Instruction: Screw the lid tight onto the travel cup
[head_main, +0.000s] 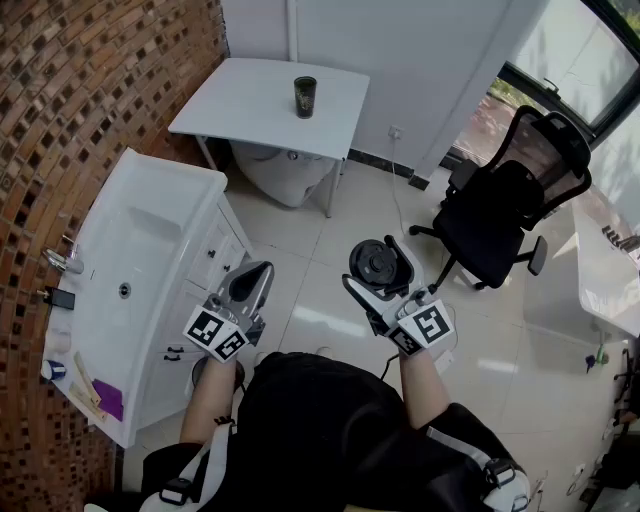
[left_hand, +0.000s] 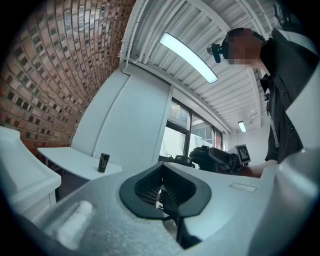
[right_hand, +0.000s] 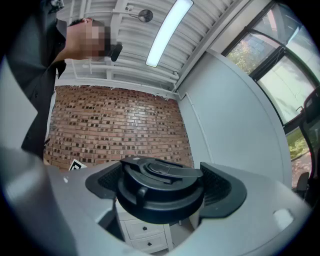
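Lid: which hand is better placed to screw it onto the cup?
Right: the right claw grips the lid. The left claw is shut and empty, likely better for steadying the cup on the table.

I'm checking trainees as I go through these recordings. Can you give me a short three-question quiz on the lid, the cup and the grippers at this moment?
1. Which gripper grips the round black plastic lid?
2. True or false: the dark cylindrical travel cup stands on the white table by the wall.
3. The left gripper is: A open, B shut and empty, C shut on the cup.
Key: 1 the right gripper; 2 true; 3 B.
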